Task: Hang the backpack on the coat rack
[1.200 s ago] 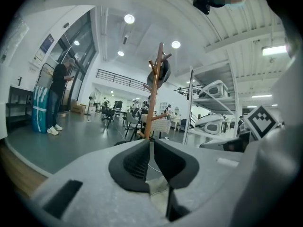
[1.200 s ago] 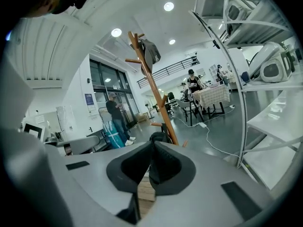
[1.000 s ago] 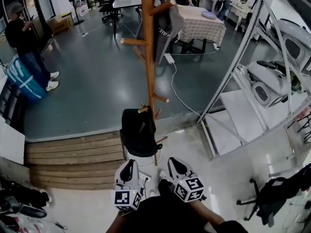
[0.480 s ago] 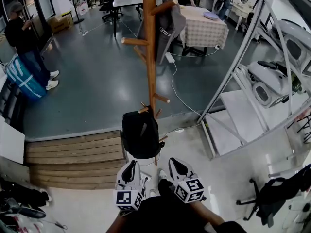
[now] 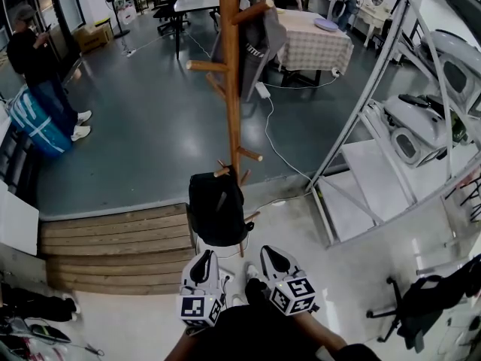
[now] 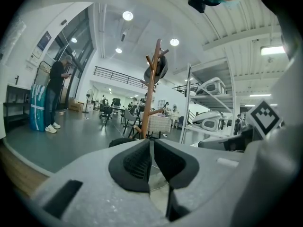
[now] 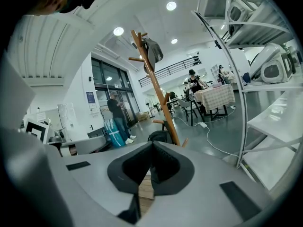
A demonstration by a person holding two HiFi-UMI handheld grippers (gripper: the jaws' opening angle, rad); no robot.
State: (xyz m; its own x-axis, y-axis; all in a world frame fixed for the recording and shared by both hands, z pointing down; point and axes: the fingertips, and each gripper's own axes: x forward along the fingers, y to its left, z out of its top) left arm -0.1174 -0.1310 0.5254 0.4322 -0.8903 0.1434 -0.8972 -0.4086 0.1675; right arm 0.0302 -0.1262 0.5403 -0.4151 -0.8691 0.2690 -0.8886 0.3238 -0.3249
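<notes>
In the head view the black backpack (image 5: pixel 216 207) hangs against the pole of the wooden coat rack (image 5: pixel 230 74) at its low pegs, beside the wooden steps (image 5: pixel 113 247). The left gripper (image 5: pixel 204 253) and right gripper (image 5: pixel 270 251) sit side by side near it but clear of it. In the left gripper view the fingers (image 6: pixel 135 162) are pressed together with nothing between them, and the backpack shows as a dark hump just beyond their tips at the rack's foot. In the right gripper view the fingers (image 7: pixel 165 167) are likewise closed and empty, with the backpack ahead of them low on the rack.
</notes>
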